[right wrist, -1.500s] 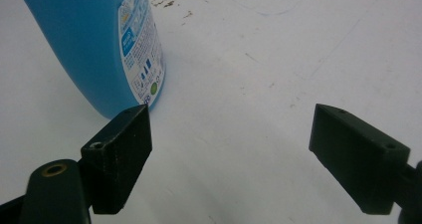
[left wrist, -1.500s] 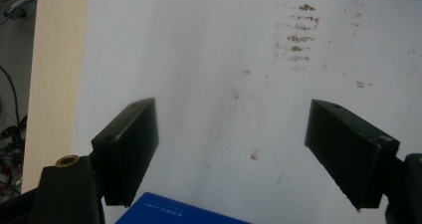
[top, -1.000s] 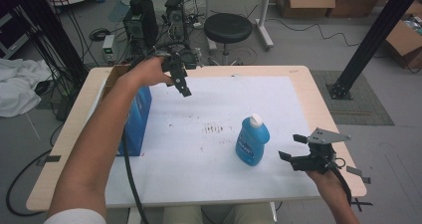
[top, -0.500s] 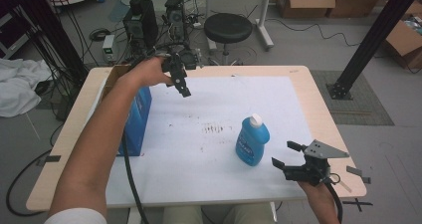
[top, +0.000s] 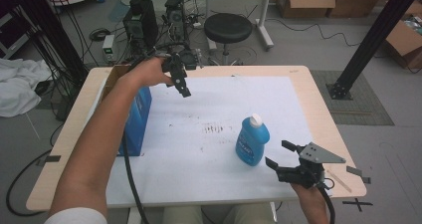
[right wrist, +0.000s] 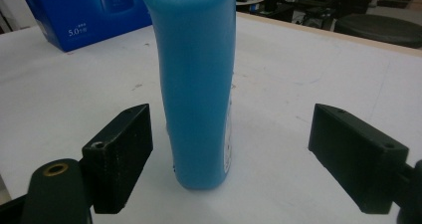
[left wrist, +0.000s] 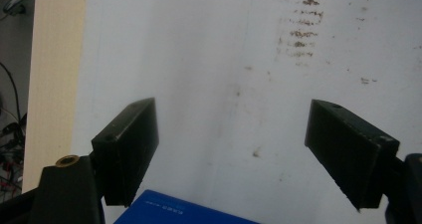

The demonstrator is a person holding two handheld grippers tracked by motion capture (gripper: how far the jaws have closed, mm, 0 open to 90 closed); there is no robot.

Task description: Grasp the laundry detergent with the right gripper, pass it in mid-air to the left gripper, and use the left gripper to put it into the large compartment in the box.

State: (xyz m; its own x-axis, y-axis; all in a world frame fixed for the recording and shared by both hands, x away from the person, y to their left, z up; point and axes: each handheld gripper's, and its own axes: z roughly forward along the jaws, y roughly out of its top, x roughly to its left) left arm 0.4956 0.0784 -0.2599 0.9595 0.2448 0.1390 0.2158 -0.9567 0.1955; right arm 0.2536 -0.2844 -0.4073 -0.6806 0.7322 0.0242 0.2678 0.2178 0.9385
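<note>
Right tool (top: 283, 157), low over the near right part of the desk (top: 318, 99), jaws spread wide and pointed at the blue bottle (top: 252, 140). In the right gripper view the bottle (right wrist: 196, 84) stands upright ahead of the tool (right wrist: 231, 149), nearer the left jaw than the right, with no contact visible on either side. The wide spread and level aim probably serve a sideways grasp around the bottle's body; the tool would need to go forward and shift slightly left to centre it.

Left tool (top: 180, 77), held raised over the far left of the desk, jaws likewise spread and holding nothing. The left gripper view looks down between the jaws (left wrist: 231, 149) onto the white sheet (left wrist: 209, 59), marked by brown smudges (left wrist: 301, 27), with a corner of the blue box (left wrist: 184, 213) at the bottom edge. Its raised, idle posture suggests it is waiting clear of the work.

The bottle, white-capped, stands on the white sheet (top: 224, 104) right of centre, just beside the right tool. The blue box (top: 138, 114) stands at the left edge of the sheet, well apart from the bottle. Beyond the desk: a black stool (top: 228, 28) and cardboard boxes (top: 303, 0).
</note>
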